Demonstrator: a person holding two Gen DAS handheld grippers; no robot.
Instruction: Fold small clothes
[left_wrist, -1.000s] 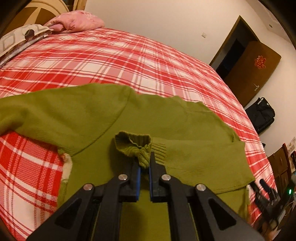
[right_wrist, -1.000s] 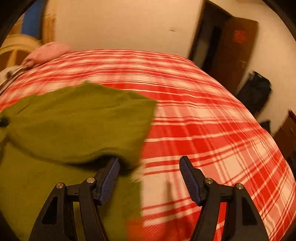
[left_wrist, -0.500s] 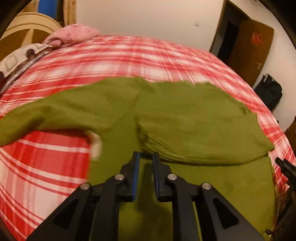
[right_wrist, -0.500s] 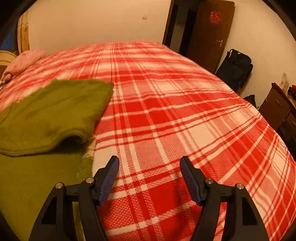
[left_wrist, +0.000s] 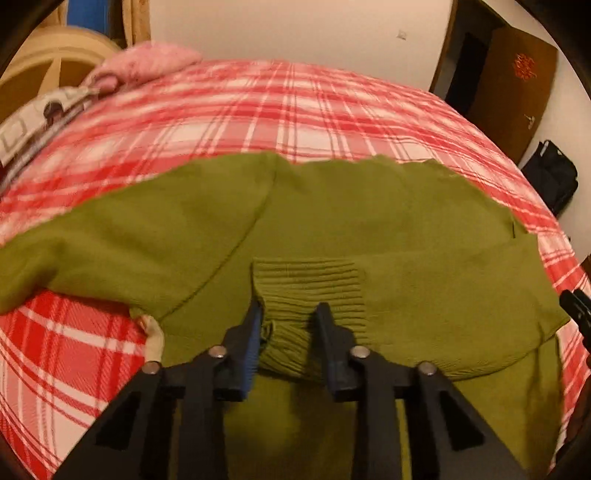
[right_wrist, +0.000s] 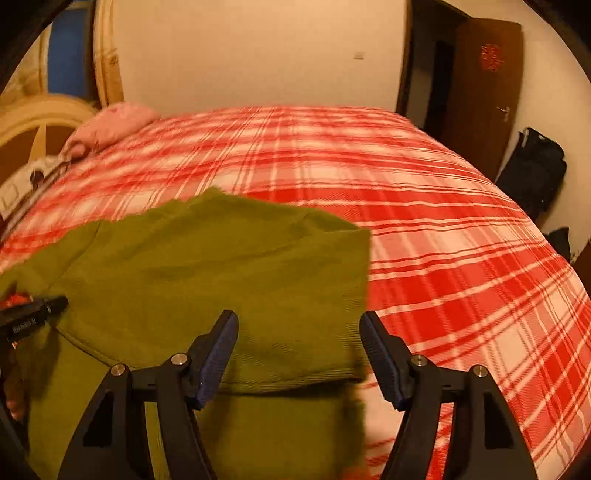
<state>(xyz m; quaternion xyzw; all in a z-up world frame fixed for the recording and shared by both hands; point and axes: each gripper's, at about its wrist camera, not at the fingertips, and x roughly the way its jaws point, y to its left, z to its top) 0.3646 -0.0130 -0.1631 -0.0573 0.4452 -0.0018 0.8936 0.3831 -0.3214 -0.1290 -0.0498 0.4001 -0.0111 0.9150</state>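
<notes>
The left gripper (left_wrist: 290, 317) is matte black plastic — two tapering fingers on angular arms with triangular cut-outs. Four round silver screws sit across its linkage. One finger carries a bright blue ribbed pad; the other pad looks darker blue. The right gripper (right_wrist: 299, 326) has the same build — black arms, silver screws, ribbed blue pads (right_wrist: 218, 354) on both fingers. Small pale lettering, too blurred to read, marks the left gripper's side in the right wrist view.
</notes>
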